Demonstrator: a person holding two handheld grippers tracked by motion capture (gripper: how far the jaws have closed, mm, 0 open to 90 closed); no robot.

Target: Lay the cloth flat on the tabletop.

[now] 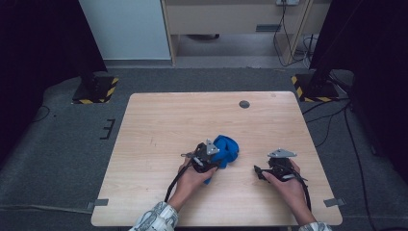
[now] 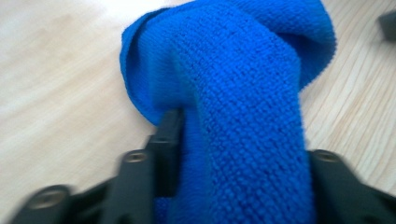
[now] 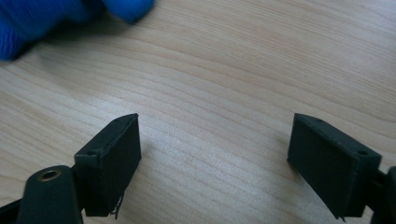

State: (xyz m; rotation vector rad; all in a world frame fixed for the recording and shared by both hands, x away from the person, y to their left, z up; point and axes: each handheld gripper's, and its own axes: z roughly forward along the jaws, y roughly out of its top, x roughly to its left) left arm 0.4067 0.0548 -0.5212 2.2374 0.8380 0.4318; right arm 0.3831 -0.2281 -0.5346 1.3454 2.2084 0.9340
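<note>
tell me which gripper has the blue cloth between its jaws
The left gripper: the blue cloth runs between its jaws. The right gripper stands open over bare table.

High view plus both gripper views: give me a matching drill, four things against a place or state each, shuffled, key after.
Things:
1. blue cloth
2. left gripper
3. right gripper
4. round dark spot on the table

Places or states:
A. open, bare wood between its jaws
B. near the far edge, toward the right
C. bunched up mid-table, running between two jaws
D. jaws either side of knitted fabric

Pairs: 1-C, 2-D, 3-A, 4-B
</note>
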